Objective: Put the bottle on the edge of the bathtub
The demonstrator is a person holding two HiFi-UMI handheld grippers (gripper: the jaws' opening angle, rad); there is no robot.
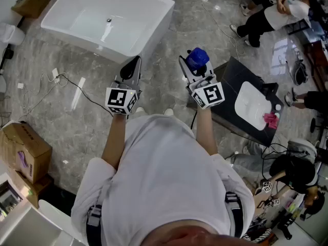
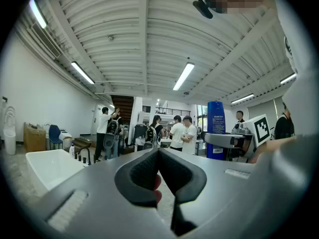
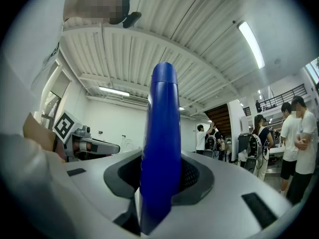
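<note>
Blue bottle [image 1: 197,58] gripped in the right gripper [image 1: 193,68], well apart from the white bathtub [image 1: 154,4]; left gripper [image 1: 133,64] closed, empty; placing remains.

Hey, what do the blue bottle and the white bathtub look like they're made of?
The blue bottle is likely plastic, smooth and glossy: its even, opaque colour carries soft highlights. The white bathtub is probably acrylic or glazed ceramic with a gloss finish: light reflects off its smooth basin, but the look cannot settle which.
</note>
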